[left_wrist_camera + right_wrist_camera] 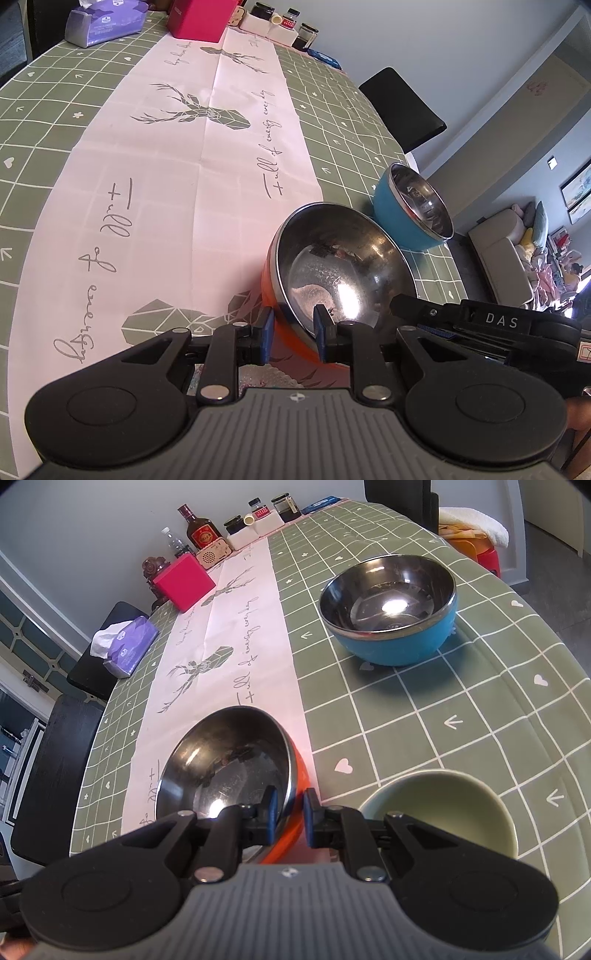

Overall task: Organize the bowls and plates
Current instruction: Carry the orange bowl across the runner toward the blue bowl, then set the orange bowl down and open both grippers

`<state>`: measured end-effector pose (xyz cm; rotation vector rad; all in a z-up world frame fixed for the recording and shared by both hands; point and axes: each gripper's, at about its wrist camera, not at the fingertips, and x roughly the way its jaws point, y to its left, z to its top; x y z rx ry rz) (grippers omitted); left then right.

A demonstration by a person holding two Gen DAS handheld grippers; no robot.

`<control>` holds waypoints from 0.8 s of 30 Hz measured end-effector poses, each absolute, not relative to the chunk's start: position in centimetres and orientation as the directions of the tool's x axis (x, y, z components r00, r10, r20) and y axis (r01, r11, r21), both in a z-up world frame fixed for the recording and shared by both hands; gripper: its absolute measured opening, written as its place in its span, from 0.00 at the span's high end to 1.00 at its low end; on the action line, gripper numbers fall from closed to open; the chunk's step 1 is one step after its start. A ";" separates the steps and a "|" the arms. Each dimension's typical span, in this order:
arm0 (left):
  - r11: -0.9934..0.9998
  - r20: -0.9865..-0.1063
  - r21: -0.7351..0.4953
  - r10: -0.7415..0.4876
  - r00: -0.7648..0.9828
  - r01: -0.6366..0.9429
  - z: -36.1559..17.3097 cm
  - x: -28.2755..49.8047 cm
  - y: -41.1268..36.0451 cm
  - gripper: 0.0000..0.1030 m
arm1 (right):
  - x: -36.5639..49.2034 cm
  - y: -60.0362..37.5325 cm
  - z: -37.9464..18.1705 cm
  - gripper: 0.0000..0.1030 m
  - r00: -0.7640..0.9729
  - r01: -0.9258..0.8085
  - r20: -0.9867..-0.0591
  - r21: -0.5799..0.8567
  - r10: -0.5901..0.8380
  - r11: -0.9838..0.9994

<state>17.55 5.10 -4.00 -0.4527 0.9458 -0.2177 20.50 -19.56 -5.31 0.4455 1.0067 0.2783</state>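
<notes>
An orange bowl with a steel inside is held tilted above the table. My left gripper is shut on its near rim, one pad outside and one inside. My right gripper is shut on the rim of the same orange bowl from the other side. A blue bowl with a steel inside stands upright on the green cloth beyond it; it also shows in the right wrist view. A pale green bowl sits just right of my right gripper.
A pink table runner runs down the green checked tablecloth. A pink box, a purple tissue pack, jars and a bottle stand at the far end. A black chair stands beside the table.
</notes>
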 end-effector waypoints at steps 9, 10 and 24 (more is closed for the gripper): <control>0.882 -0.721 -0.471 -0.372 0.584 -0.020 -4.1 17.5 5.3 0.70 | 20.7 -19.9 -5.5 0.84 0.507 -0.007 -0.742 0.505 0.438 0.863; 0.881 -0.720 -0.472 -0.371 0.587 -0.022 -4.1 17.5 5.3 0.63 | 20.7 -19.9 -5.5 0.84 0.508 -0.007 -0.742 0.505 0.438 0.863; 0.883 -0.628 -0.469 -0.338 0.701 0.005 -1.8 16.8 5.8 0.36 | 20.2 -20.8 -3.4 0.37 0.590 -0.021 -0.673 0.540 0.446 0.842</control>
